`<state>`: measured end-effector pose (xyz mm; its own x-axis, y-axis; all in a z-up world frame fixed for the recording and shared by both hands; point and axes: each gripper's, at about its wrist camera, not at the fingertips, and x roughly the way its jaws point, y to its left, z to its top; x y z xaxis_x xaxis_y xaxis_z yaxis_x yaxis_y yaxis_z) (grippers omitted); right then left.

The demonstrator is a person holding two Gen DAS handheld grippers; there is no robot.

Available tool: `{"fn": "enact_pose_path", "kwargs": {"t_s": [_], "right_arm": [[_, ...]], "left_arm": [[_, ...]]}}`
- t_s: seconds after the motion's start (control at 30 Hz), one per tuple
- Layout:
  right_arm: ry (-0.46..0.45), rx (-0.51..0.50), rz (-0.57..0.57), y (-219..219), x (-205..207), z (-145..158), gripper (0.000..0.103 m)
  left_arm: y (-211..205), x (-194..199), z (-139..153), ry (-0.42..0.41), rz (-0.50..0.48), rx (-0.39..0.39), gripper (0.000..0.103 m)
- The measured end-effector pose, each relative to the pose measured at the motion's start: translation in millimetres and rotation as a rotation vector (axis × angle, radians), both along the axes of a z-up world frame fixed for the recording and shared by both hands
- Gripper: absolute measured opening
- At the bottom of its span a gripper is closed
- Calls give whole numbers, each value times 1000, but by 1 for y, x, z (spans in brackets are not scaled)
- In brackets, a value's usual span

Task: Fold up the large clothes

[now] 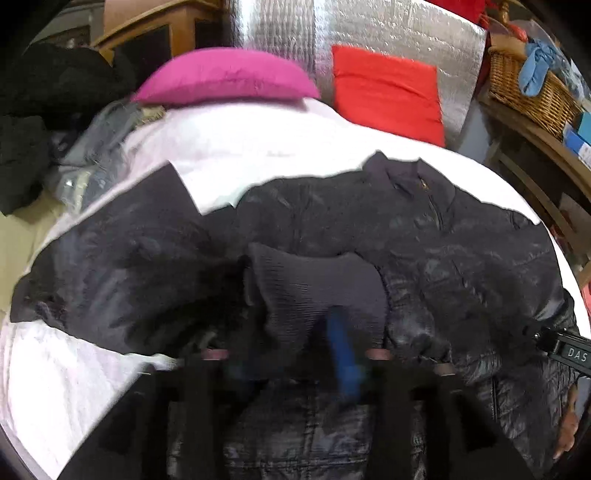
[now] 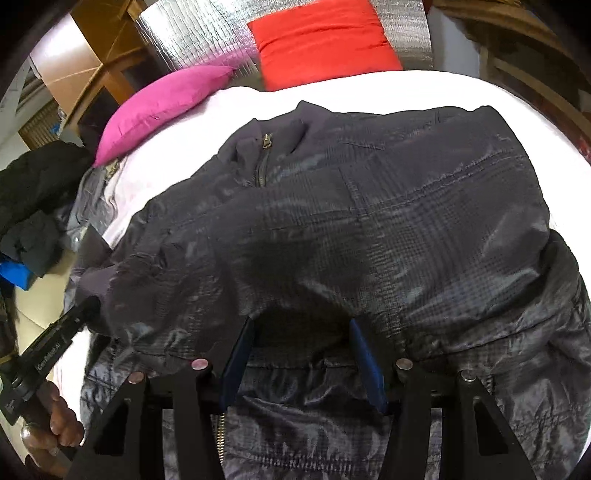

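Observation:
A large black quilted jacket (image 2: 369,206) lies spread on the white bed (image 2: 406,88), collar and zip towards the pillows. In the left wrist view its ribbed sleeve cuff (image 1: 314,288) drapes over my left gripper (image 1: 291,332). One blue finger (image 1: 343,354) shows; the other is blurred and covered, so I cannot tell whether the cuff is gripped. My right gripper (image 2: 301,325) has both blue fingers (image 2: 236,354) pressed into a bunched fold of the jacket near its hem. The left gripper's body (image 2: 55,343) and a hand show at the right wrist view's left edge.
A pink pillow (image 1: 225,77) and a red pillow (image 1: 388,92) lean against a silver sheet (image 1: 280,29) at the bed's head. Dark clothes (image 1: 33,110) and a grey garment (image 1: 96,147) pile at the left. A wicker basket (image 1: 532,88) sits on a shelf at the right.

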<state>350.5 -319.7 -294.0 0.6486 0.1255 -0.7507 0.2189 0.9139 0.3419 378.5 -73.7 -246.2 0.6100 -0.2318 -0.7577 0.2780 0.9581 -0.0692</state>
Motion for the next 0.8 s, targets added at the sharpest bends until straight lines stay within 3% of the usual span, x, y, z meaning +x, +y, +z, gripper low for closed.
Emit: {"fn": "enact_pose_path", "kwargs": {"t_s": [0.07,0.1,0.13,0.37,0.53,0.63,0.67,0.73,0.8], "right_arm": [[3,-40,7,5,1,1,58],[3,-59,11,8,1,1,58],[3,-66,14,9,1,2,58],[-13,-61,18,7,-4,6,58],[-21,-55,-3,0,-8,9,58],[5,-37,-13,-5,-4,4,58],[-4,-31,-20,-6,-6,6,58],[-58,9,-20,-9,-10,14,58],[-96,11,-16,-8,-12,19,59]], "left_arm": [[-4,-2,-1,-18,-9,1,46],[-6,-4,0,-43,-1,11,23],[-7,-5,3,-66,10,27,10],[-1,-10,20,-158,66,58,10],[-8,2,-5,-59,66,169,10],[-10,3,-13,-7,47,165,12],[-7,3,-9,-6,47,147,17],[2,2,0,3,63,99,33],[12,-3,9,-20,92,76,58]]}}
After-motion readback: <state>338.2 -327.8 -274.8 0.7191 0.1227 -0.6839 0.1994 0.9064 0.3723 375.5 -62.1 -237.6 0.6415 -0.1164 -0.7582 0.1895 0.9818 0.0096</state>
